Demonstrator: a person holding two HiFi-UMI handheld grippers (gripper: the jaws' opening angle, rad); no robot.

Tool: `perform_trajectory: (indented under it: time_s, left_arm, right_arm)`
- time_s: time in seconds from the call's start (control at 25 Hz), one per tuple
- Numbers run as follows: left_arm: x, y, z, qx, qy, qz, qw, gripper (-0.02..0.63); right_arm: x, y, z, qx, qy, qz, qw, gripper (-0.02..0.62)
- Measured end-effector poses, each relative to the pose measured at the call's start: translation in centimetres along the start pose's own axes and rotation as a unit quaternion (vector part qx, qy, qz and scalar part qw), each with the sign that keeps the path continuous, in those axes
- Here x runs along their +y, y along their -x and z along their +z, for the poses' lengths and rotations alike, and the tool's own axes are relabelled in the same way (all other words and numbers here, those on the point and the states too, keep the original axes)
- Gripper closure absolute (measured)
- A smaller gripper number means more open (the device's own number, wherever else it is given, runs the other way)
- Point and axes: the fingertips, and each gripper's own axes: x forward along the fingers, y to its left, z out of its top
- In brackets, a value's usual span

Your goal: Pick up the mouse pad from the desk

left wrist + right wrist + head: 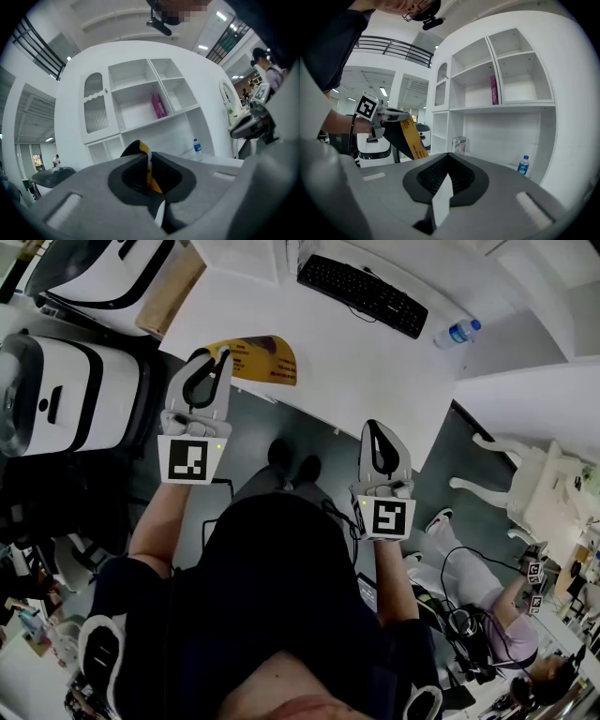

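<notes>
The mouse pad is yellow and black, and it hangs in the air over the near left edge of the white desk. My left gripper is shut on the pad's left end. In the left gripper view the pad's edge stands pinched between the jaws. The right gripper view shows the pad drooping from the left gripper. My right gripper is held off the desk's near edge, to the right of the pad, shut, with no task object in it.
A black keyboard and a water bottle lie at the desk's far side. A white shelf unit with a pink book stands behind. White machines stand left, a white chair right, and a seated person lower right.
</notes>
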Motion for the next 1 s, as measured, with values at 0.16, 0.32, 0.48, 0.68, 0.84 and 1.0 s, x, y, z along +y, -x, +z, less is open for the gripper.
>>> perform_trajectory:
  time_s: [0.16, 0.32, 0.48, 0.68, 0.84, 1.0]
  left_arm:
    - [-0.5, 1.4, 1.1, -0.003, 0.003, 0.006, 1.0, 0.591]
    - [-1.0, 2.5, 1.5, 0.002, 0.004, 0.009, 1.0, 0.591]
    - [-1.7, 3.9, 1.8, 0.012, 0.008, 0.009, 0.9999, 0.591]
    - [-2.6, 5.3, 2.6, 0.009, 0.005, 0.015, 0.9998, 0.591]
    - [-2.8, 6.2, 2.1, 0.016, 0.009, 0.018, 0.9997, 0.591]
    - [-2.9, 7.3, 1.5, 0.024, 0.009, 0.022, 0.9994, 0.591]
  right_arm:
    - [0.0, 0.4, 1.0, -0.009, 0.005, 0.003, 1.0, 0.597]
    - [-0.3, 0.7, 1.7, -0.013, 0.006, 0.001, 1.0, 0.597]
    - [-0.6, 1.7, 2.7, -0.025, 0.005, 0.001, 1.0, 0.597]
    - [-1.1, 2.6, 3.6, -0.034, 0.013, 0.001, 0.999, 0.597]
    - [-1.1, 2.6, 4.0, -0.036, 0.018, -0.001, 0.999, 0.597]
    - [-1.2, 2.6, 4.2, -0.034, 0.023, -0.004, 0.999, 0.597]
